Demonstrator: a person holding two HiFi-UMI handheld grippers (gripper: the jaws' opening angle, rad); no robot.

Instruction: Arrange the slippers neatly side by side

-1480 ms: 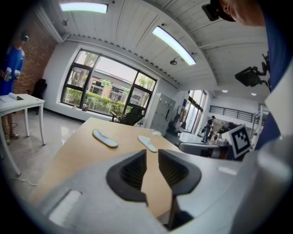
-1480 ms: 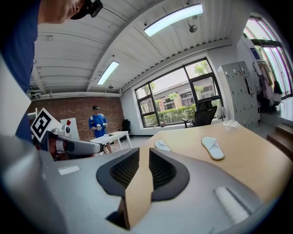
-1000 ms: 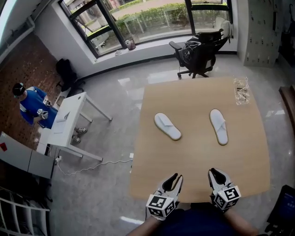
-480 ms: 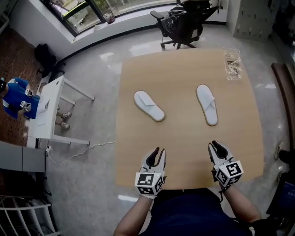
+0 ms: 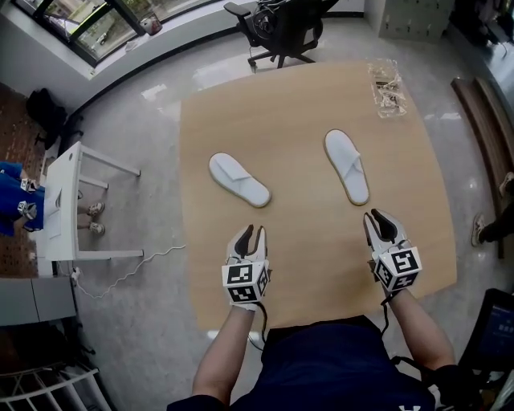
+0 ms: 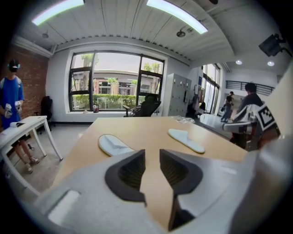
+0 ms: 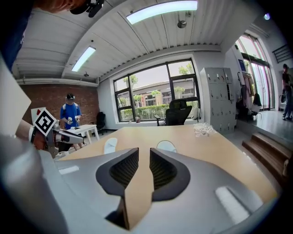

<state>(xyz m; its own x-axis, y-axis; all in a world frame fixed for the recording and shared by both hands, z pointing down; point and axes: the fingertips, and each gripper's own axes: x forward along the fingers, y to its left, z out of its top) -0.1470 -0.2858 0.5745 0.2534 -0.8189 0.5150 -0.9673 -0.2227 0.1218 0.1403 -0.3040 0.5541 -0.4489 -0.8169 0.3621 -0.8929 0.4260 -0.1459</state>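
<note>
Packet: the only container is a clear crinkled plastic packet at the bench's far right corner. It holds small pale bits, too small for you to tell what they are.
Left white cloth slipper: it lies flat on the left half of the bench, slanted, with its near end turned toward the middle.
Right white cloth slipper: it lies flat on the right half, running almost straight away from you. It is well apart from the other slipper, with bare wood between them.
Left gripper: you hold it over the near part of the bench, short of the left white cloth slipper. Its jaws have just been opening and stand released, and only bench top shows in the gap.
Right gripper: you hold it near the near end of the right white cloth slipper. Its jaws are released with a narrow gap and grasp nothing.
Bench: it has a light wooden top.
Room: the glossy grey floor surrounds the bench, and a black office chair stands beyond its far edge. A small white table stands to your left, with a person in a blue top beside it and a white cable trailing on the floor. Your right gripper view shows dark-framed windows, a brick wall and grey lockers.
</note>
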